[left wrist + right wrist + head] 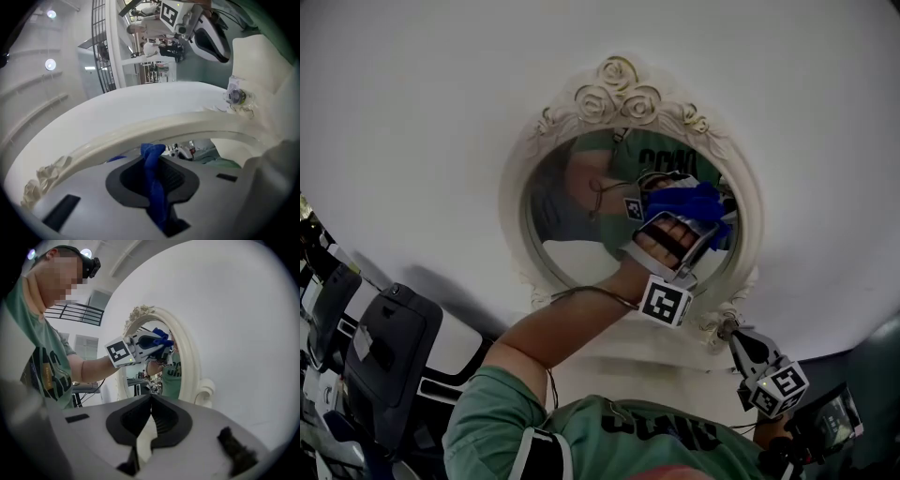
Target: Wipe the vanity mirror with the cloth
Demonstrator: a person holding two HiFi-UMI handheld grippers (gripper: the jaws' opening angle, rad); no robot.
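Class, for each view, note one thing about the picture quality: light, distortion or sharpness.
Head view: dim, and dark at the corners. Left gripper view: the wide-angle lens bends the mirror frame, and the close cloth looks soft. Right gripper view: bright, even light on the wall, with black rounded edges.

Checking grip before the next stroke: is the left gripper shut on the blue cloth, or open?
The left gripper is shut: the blue cloth is pinched between its jaws, at the mirror.

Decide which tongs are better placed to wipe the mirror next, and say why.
Left. The left tongs grip the blue cloth at the mirror; the right tongs are shut, empty and lower down.
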